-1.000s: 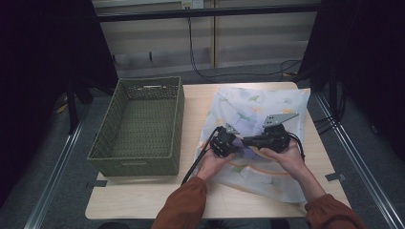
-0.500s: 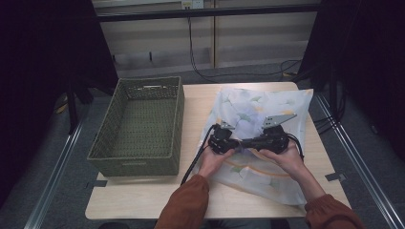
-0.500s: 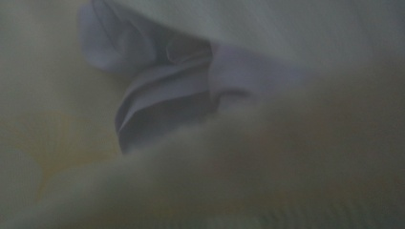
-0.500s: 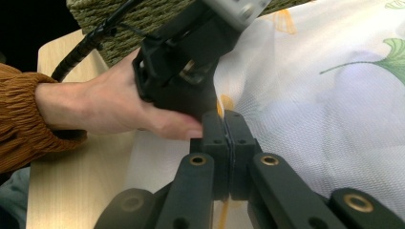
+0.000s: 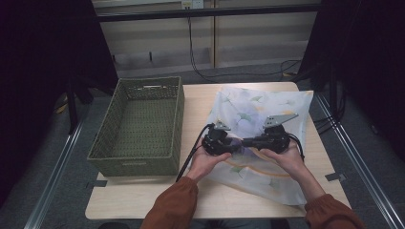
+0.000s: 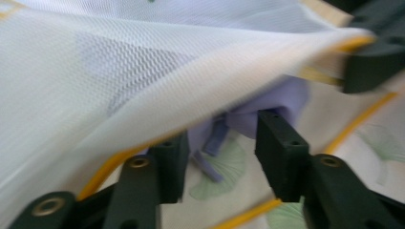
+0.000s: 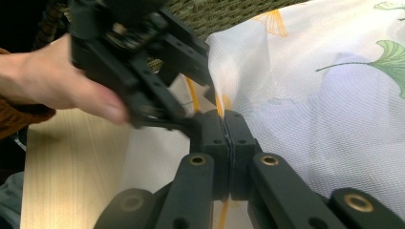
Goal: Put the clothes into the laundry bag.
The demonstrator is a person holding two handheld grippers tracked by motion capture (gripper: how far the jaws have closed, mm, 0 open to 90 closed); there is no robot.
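Opening the mesh bag (image 5: 260,138) on the table (image 5: 200,100) to get at the lilac cloth (image 6: 267,102) inside.

My right hand-held gripper (image 7: 224,125) is pressed together on the bag's yellow-trimmed edge. My left hand-held gripper (image 6: 219,152) has just been opening, its jaws now spread either side of the cloth without pressing it. I'd hold the right pinch steady, keep the mesh lifted off the left jaws, and close only on cloth. Count: one bag, one cloth that I can see, one basket (image 5: 143,126), two grippers.
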